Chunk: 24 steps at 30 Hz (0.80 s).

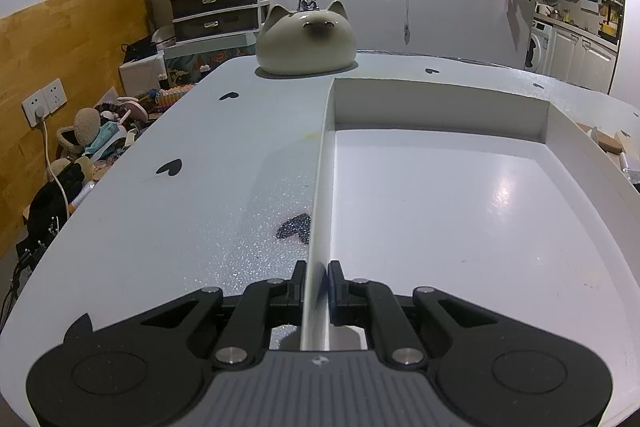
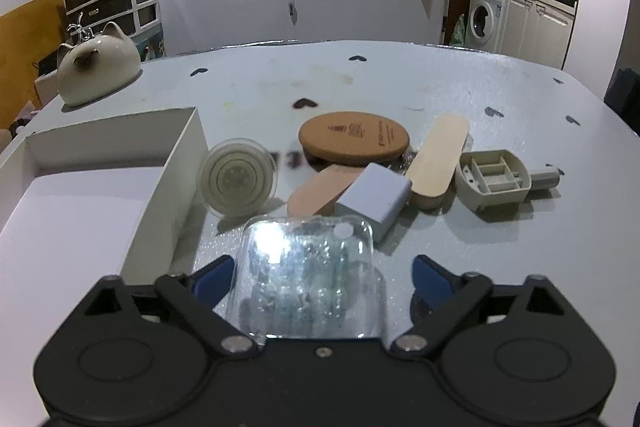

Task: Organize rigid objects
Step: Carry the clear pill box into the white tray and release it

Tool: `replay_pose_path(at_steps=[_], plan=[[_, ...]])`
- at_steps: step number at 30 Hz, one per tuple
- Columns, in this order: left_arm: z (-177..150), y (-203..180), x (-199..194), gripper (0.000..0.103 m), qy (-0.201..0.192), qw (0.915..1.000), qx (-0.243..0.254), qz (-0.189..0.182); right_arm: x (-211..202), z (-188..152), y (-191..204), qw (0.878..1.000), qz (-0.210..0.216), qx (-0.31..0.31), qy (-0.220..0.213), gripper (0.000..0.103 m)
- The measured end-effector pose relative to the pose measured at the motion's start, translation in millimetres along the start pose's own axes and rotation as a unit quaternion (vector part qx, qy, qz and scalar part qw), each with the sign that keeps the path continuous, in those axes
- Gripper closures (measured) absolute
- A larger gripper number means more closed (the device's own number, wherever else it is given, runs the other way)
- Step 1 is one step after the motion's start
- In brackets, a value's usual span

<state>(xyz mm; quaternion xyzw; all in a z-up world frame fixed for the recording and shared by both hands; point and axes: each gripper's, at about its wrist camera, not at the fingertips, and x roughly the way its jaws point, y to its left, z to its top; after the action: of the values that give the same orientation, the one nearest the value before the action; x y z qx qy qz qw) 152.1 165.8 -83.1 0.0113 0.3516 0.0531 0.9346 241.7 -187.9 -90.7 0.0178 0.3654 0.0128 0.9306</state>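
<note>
Left gripper clamped on side wall of white tray, steadying it; tray interior bare. Right gripper straddled clear plastic container; jaws apart, left pad near it, right pad clearly off. Judged step: pre-grasp on first item. Remaining clutter beyond: clear round lid, cork lid, pink block, white adapter, wooden stick, grey plastic part. Next: close on container, lift, carry left into tray.
</note>
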Motion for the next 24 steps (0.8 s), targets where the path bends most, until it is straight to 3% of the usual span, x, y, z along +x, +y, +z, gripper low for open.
replay_pose_path(at_steps=[2,8,13,19,24], plan=[[-0.4,0.4,0.0,0.093,0.0,1.0,-0.002,-0.001,-0.6,-1.7,-0.6,1.0,0.001,0.002,0.001,0.03],[-1.0,1.7,-0.2,0.093,-0.002,1.0,-0.009,-0.003,-11.5,-7.4,-2.0,1.0,0.009,-0.003,-0.01,0.03],[-1.4,2.1,-0.3,0.094,-0.003,1.0,-0.009,-0.003,-37.2,-1.8,-7.1,0.999,0.014,0.009,-0.047,0.03],[-1.7,1.8,-0.4,0.094,-0.003,0.9999,-0.01,-0.003,-66.6,25.5,7.4,0.994,0.059,0.015,-0.092,0.03],[-1.5,0.9,-0.2,0.094,-0.003,1.0,-0.007,-0.002,-61.5,45.3,44.9,0.989,0.122,0.0,-0.083,0.03]])
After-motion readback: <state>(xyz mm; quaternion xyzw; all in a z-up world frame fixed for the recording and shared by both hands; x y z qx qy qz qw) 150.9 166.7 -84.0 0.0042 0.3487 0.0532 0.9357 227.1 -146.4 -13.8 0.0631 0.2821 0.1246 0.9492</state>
